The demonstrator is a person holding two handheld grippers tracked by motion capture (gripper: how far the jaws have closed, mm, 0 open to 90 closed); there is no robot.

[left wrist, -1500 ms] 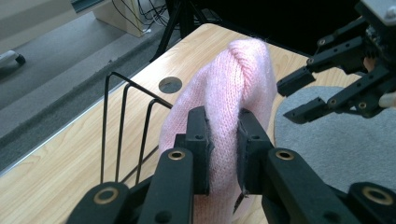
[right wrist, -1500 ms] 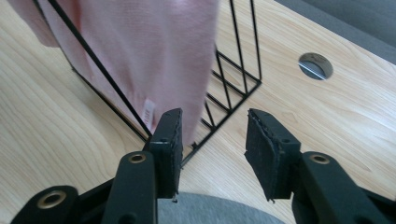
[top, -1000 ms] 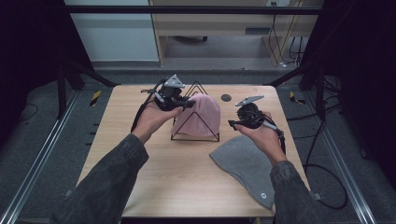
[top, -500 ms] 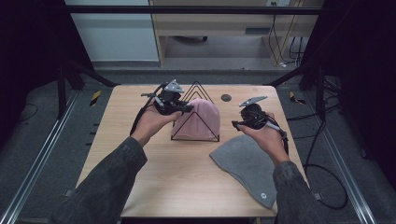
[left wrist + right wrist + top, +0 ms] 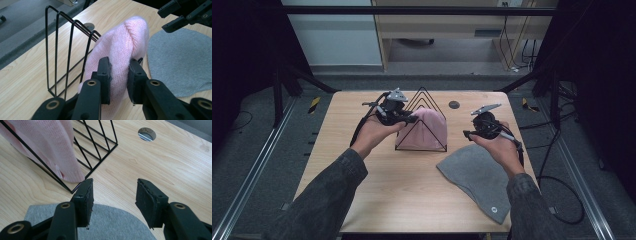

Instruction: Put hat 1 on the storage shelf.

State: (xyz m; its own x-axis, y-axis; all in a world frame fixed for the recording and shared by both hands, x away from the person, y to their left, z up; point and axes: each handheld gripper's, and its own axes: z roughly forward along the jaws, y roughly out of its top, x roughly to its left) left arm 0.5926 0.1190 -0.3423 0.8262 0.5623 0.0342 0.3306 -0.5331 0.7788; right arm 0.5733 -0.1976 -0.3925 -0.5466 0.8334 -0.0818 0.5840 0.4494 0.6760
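While left gripper [image 5: 119, 75] pinches pink beanie [image 5: 122, 47], grey beanie's [image 5: 479, 177] logo unreadable.

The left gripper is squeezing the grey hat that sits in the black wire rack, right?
Not quite. The left gripper is squeezing the fluffy pink knitted hat, not a grey one, in the black wire rack. The left gripper view shows it. The flat grey fabric hat lies on the wooden table.

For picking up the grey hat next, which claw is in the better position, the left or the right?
Right, most likely. The right claw stands open with nothing between its pads, just above the edge of the grey hat. The left claw is shut on the pink hat draped over the wire rack.
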